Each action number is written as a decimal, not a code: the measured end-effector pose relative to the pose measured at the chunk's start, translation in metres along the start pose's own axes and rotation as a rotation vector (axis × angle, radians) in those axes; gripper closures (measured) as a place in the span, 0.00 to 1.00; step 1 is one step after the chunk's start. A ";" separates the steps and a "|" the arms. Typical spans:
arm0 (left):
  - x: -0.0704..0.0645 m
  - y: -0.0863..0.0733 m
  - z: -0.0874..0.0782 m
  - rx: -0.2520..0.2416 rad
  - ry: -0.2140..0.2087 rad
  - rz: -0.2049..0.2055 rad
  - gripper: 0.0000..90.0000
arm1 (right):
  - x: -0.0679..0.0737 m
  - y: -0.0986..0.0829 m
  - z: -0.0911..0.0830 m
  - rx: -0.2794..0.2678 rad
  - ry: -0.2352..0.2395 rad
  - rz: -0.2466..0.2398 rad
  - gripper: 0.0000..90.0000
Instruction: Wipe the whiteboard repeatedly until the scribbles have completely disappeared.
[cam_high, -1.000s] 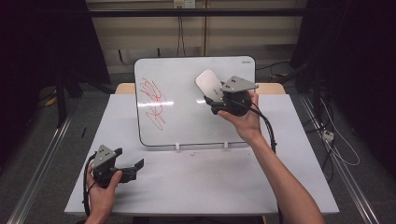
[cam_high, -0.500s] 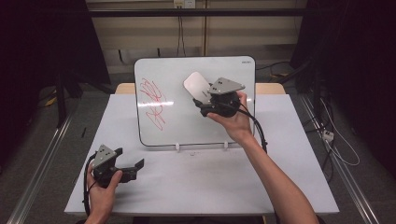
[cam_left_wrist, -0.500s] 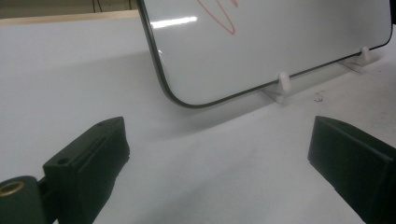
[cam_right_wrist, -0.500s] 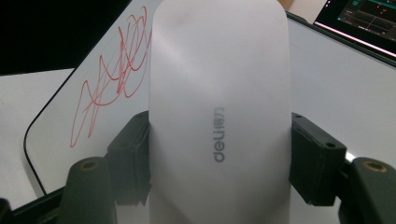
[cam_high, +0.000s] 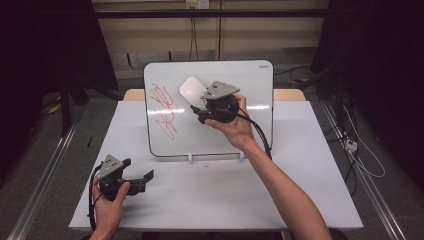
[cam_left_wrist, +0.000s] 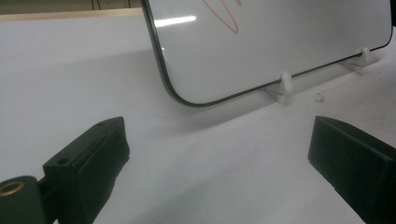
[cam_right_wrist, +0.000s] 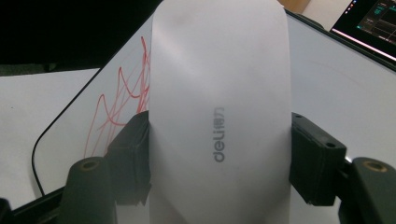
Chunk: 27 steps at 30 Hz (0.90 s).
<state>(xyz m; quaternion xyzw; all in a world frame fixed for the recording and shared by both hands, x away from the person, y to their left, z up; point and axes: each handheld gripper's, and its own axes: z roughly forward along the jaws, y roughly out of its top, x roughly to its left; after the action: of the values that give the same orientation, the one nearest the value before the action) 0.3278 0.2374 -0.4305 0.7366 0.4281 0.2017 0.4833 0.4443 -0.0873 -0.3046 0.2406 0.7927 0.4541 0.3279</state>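
The two black jaws of the right gripper (cam_right_wrist: 219, 154) press on both sides of a white eraser (cam_right_wrist: 219, 93), so the grasp is firm and centred on its body. In the high view this eraser (cam_high: 191, 90) is at the upper middle of the frame, in front of the whiteboard (cam_high: 250, 80), just right of the red scribble (cam_high: 164, 107). I cannot tell if it touches the board already.

The step seems to be wiping the scribble. To do it well, the flat face must lie fully against the board, and the strokes should go left over the red lines with light, even pressure, because the board only leans in small clips (cam_left_wrist: 286, 81) and may slide back.

The left gripper (cam_high: 135, 180) is at the lower left on the table (cam_high: 310, 200), its jaws wide apart and holding nothing. It could steady the board edge.
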 end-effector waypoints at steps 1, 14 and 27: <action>0.000 0.000 -0.001 -0.001 0.003 0.004 0.05 | 0.001 0.002 0.002 -0.001 -0.001 -0.002 0.35; 0.001 0.000 -0.003 -0.006 0.007 0.003 0.05 | 0.005 0.018 0.027 0.019 -0.006 -0.026 0.35; 0.000 0.001 -0.003 -0.008 0.003 0.004 0.05 | 0.009 0.031 0.047 0.045 -0.021 -0.061 0.35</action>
<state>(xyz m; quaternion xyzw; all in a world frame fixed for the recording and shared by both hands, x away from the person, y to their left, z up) 0.3262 0.2392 -0.4284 0.7352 0.4264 0.2056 0.4851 0.4757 -0.0407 -0.2977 0.2283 0.8062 0.4234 0.3445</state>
